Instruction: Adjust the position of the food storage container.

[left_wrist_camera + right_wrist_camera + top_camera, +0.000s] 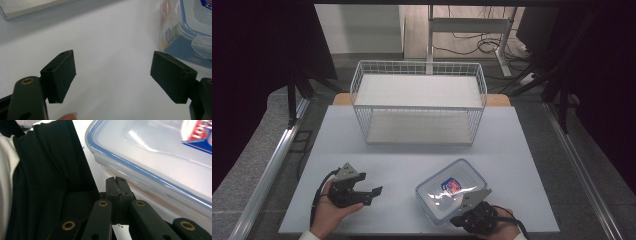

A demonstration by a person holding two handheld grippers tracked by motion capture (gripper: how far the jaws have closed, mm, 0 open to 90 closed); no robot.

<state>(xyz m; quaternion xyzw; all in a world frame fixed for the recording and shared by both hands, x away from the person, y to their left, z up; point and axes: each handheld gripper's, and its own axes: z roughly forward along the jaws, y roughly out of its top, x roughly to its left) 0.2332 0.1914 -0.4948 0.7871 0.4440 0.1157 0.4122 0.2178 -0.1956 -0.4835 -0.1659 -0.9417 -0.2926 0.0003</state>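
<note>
Empty-jawed, right gripper (117, 180) beside container (160, 157)

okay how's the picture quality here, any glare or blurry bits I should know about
High view: dim, dark at both sides, with glare on the food container's lid. Left gripper view: the table is washed out bright, the left tongs slightly soft. Right gripper view: the right tongs are sharp, the container's label blurred.

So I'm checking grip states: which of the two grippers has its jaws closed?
The right gripper, beside the clear plastic container: its two pads meet with nothing between them. The left gripper has its jaws standing wide apart over bare table.
</note>
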